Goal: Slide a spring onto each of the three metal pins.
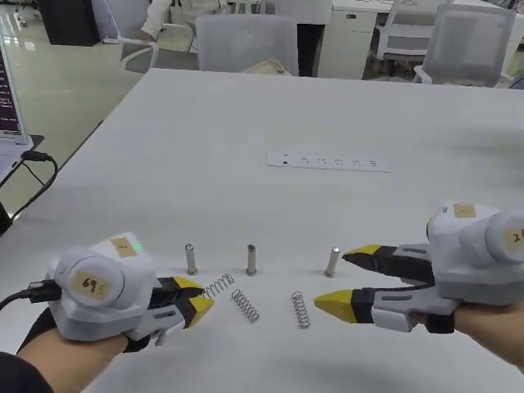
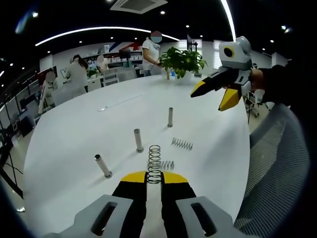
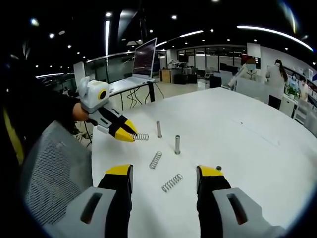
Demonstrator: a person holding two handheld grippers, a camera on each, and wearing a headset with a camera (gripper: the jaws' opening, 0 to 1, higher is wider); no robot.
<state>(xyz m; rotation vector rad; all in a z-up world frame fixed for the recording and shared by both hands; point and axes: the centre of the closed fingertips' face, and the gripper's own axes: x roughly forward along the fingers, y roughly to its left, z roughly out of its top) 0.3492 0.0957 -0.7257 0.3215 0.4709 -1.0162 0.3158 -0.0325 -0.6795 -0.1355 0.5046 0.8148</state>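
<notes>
- On the white table [image 1: 246,123] in front of me, three metal pins stand upright in a row: the left pin [image 1: 190,259], the middle pin [image 1: 251,259] and the right pin [image 1: 332,262].
- My left gripper [image 1: 201,301] has its jaws pinched together on one end of the held spring [image 1: 219,285].
- That spring sticks out beyond the yellow tips, lifted clear of the tabletop. Its free end points toward the gap between the left pin and the middle pin, short of both.
- The first loose spring [image 1: 245,304] lies flat on my side of the row, near the middle pin.
- The second loose spring [image 1: 300,309] lies flat beside it, apart from it, just beside the lower tip of my right gripper [image 1: 332,280].
- My right gripper has its jaws spread wide with nothing between them. Its upper tip is just beside the right pin.
- I cannot tell whether that tip touches the pin.
- A power strip [image 1: 327,161] lies farther back on the table, well apart from the pins.
</notes>
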